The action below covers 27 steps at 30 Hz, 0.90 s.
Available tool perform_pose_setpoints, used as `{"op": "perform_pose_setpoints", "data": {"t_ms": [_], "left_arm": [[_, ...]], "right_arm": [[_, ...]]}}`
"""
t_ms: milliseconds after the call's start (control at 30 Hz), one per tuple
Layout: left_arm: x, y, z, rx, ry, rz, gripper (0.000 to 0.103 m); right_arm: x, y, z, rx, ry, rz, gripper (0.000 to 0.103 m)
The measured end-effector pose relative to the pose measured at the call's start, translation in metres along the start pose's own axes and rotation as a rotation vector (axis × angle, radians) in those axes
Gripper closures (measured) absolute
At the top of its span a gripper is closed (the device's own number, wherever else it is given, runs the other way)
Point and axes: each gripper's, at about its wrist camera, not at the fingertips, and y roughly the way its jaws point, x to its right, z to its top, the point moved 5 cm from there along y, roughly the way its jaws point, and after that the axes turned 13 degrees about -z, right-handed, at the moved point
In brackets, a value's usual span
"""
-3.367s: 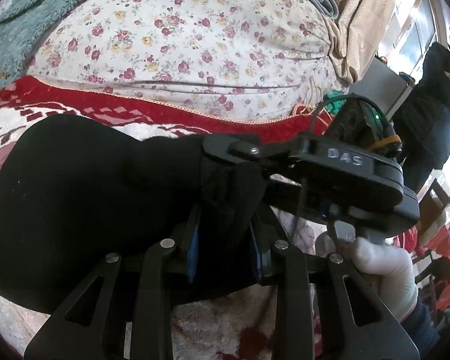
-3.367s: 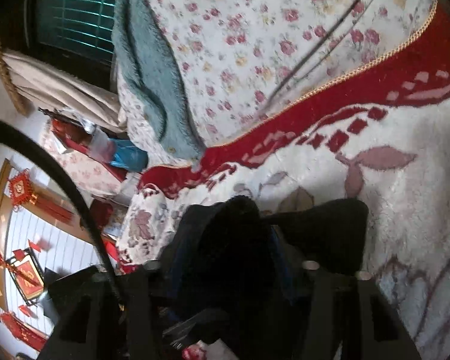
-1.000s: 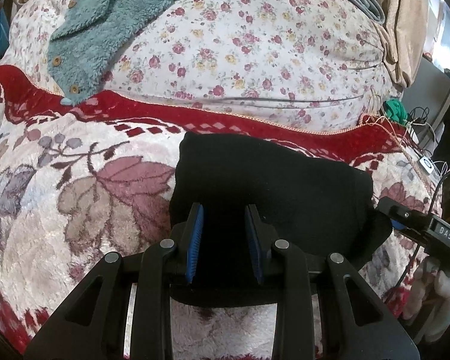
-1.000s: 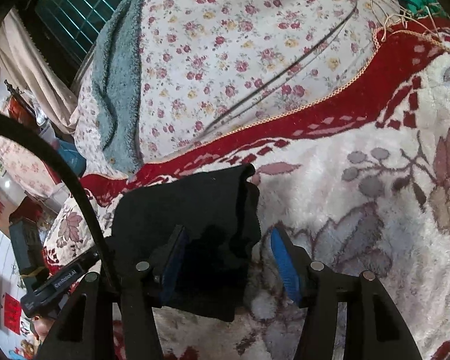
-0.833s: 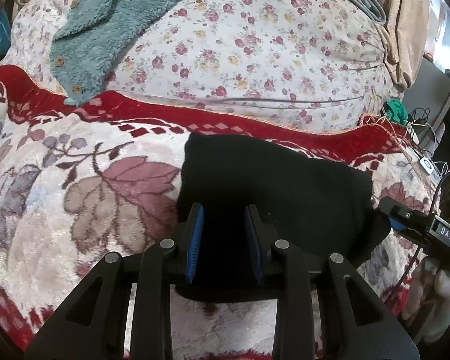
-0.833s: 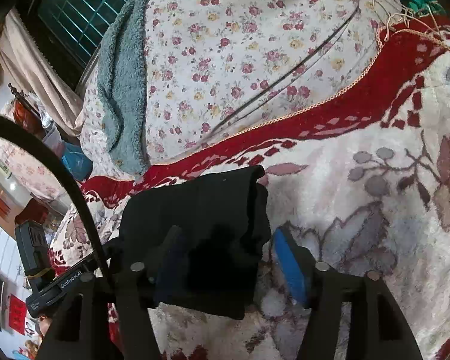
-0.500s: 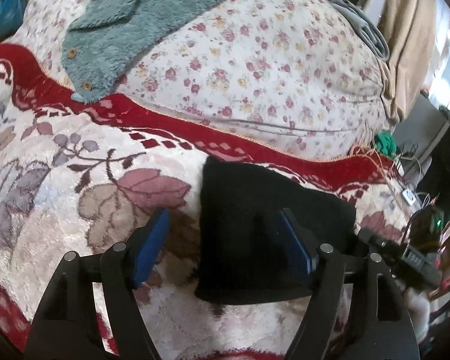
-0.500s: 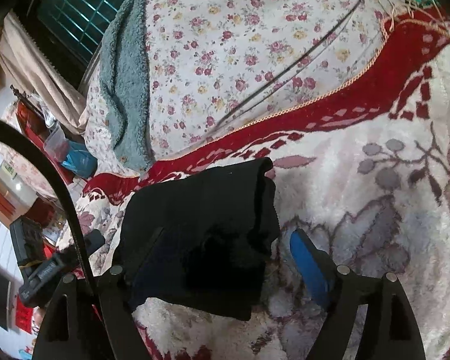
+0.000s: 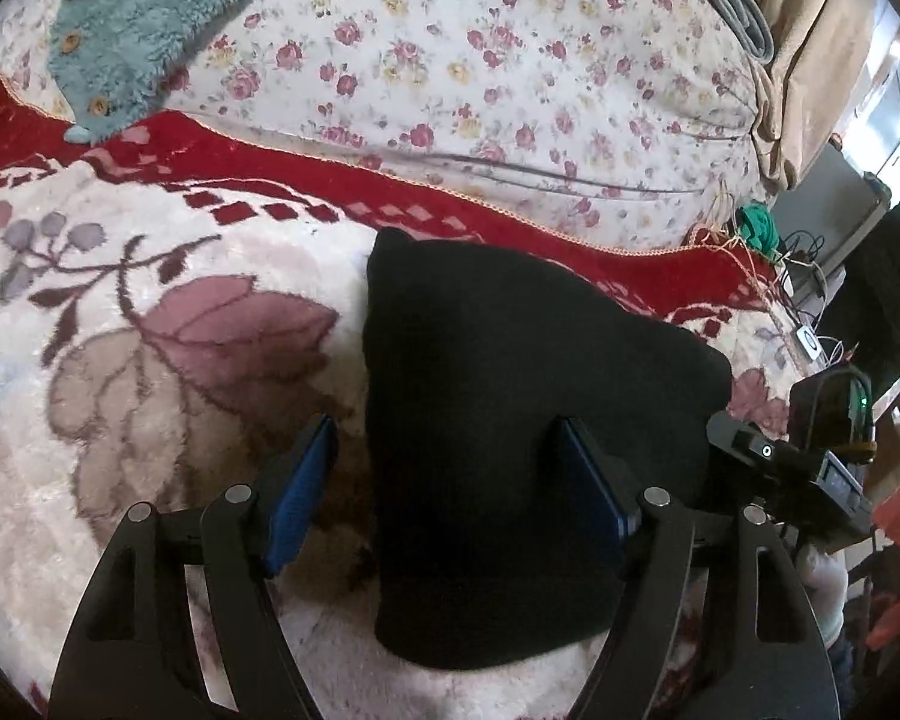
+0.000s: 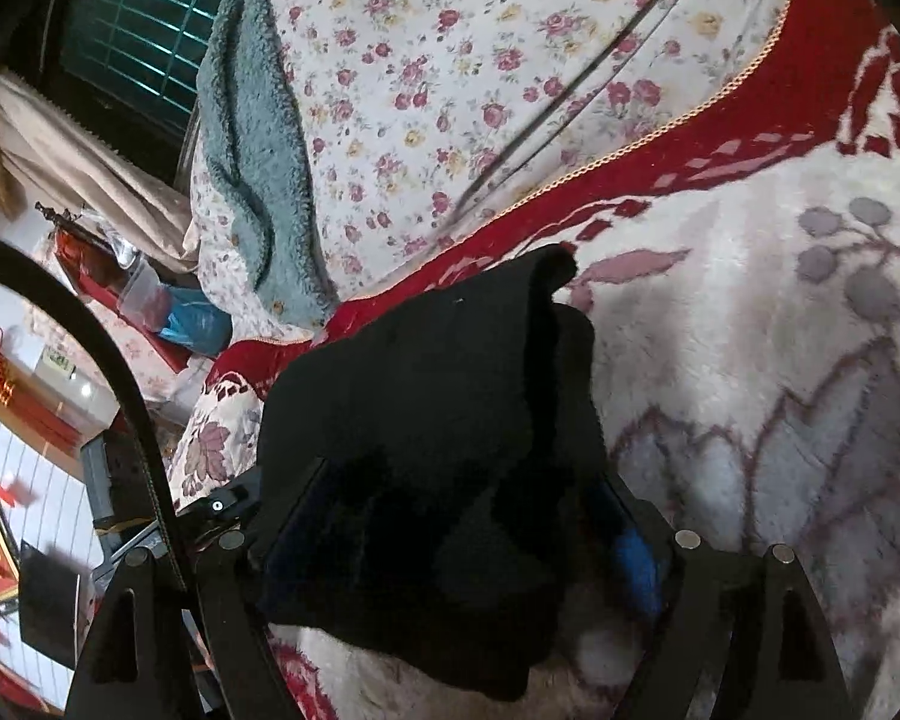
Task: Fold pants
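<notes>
The black pants (image 9: 528,420) are lying folded into a compact bundle on the plush leaf-patterned blanket (image 9: 150,372), just in front of its red border. The left gripper (image 9: 450,480) is hovering over the near-left corner of the bundle with its jaws spread wide, released; one blue pad is sitting over bare blanket, the other over black fabric. The right gripper (image 10: 462,516) is likewise standing wide open, its fingers straddling the near edge of the pants (image 10: 438,420), with a blue pad (image 10: 633,558) peeking out beside the cloth. Behind, a floral quilt (image 9: 480,60) is rising up, and a teal fleece garment (image 9: 150,12) is draping over it.
</notes>
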Motion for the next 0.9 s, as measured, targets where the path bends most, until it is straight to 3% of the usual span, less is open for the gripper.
{"op": "perform_pose_setpoints", "data": {"t_ms": [133, 267, 333, 467, 567, 667, 900], "left_arm": [[-0.006, 0.014, 0.001, -0.016, -0.023, -0.005, 0.019], [-0.010, 0.021, 0.000, 0.001, -0.035, -0.045, 0.021], [-0.003, 0.023, -0.001, -0.008, -0.013, -0.077, 0.046], [0.009, 0.014, 0.003, 0.006, 0.042, -0.045, 0.064], [0.011, -0.006, 0.011, 0.027, 0.033, -0.074, 0.068], [0.012, -0.033, 0.020, 0.071, 0.059, -0.057, 0.068], [-0.030, -0.121, 0.049, 0.156, 0.051, 0.041, 0.068]], "right_arm": [[0.001, 0.002, 0.001, 0.010, -0.007, 0.014, 0.022], [0.005, 0.000, -0.004, 0.054, -0.015, -0.006, 0.045], [0.007, -0.003, -0.005, 0.061, -0.007, 0.002, 0.051], [-0.005, -0.013, -0.002, 0.089, -0.035, -0.010, 0.059], [-0.022, -0.025, 0.006, 0.114, -0.055, 0.013, 0.060], [-0.044, -0.027, 0.011, 0.115, -0.088, 0.041, 0.061], [-0.125, 0.008, 0.019, 0.085, -0.162, 0.155, 0.061]]}}
